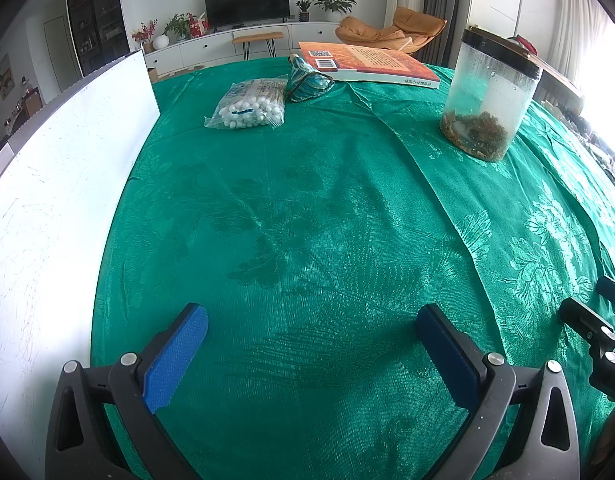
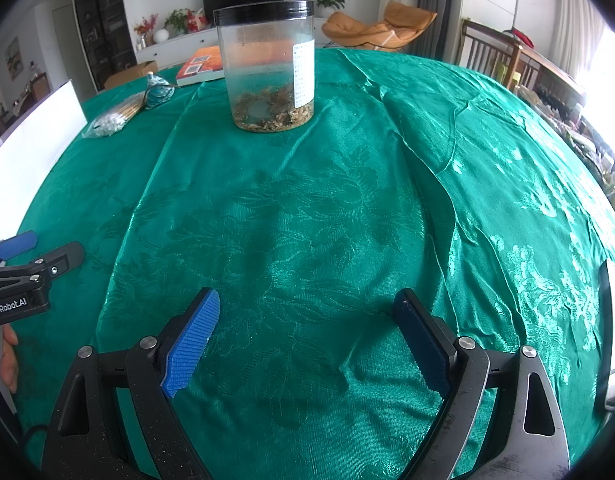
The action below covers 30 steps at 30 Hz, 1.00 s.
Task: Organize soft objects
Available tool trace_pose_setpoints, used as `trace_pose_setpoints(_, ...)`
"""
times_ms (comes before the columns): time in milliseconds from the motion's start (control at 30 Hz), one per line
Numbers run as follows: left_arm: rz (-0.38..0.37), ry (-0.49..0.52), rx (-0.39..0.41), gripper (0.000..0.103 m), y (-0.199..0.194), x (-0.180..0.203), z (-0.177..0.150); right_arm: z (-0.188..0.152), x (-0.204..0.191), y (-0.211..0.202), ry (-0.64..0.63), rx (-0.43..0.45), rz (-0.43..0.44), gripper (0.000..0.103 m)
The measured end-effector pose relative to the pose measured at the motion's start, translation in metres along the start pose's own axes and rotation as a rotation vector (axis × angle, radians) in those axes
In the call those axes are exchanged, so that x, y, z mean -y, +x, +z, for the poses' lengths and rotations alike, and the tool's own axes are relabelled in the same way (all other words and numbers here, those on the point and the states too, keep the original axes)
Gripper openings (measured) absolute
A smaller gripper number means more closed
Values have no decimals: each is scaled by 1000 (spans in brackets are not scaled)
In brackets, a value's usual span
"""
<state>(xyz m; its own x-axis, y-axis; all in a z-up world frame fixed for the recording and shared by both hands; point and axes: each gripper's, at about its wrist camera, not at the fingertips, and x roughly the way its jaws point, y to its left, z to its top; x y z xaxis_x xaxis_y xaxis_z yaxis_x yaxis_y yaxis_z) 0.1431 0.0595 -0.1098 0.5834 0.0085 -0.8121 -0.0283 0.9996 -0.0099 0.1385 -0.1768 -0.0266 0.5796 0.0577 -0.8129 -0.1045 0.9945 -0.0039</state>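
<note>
Bag of cotton swabs and small teal pouch, touching each other, far across the green tablecloth in the left wrist view. Just behind the pouch, an orange book. To the right, a clear jar with a black lid and brownish bits at its bottom. White board along the left edge. Left gripper low over bare cloth, jaws wide apart, nothing between them.

In the right wrist view, same swab bag and pouch at far left, jar straight ahead, book behind it. Right gripper likewise spread wide, holding nothing.
</note>
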Motion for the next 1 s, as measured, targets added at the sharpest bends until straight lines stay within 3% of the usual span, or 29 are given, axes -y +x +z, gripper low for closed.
trace_pose_setpoints(233,35,-44,-25,103,-6,-12,-6,0,0,0,0,0,0,91)
trace_pose_setpoints(400,43,-53,-1,103,-11,-17,-15,0,-2,0,-6,-1,-5,91)
trace_pose_setpoints(500,44,-52,0,103,-11,-17,-15,4,-15,-7,-54,10,42,90)
trace_pose_setpoints(667,42,-54,0,103,-11,-16,-15,64,-83,-23,-312,187,140,89)
trace_pose_setpoints(867,42,-55,0,103,-11,-15,-15,148,-154,48,-457,151,217,88)
trace_pose_setpoints(1000,42,-55,0,103,-10,-15,-15,185,-173,88,-396,147,264,88)
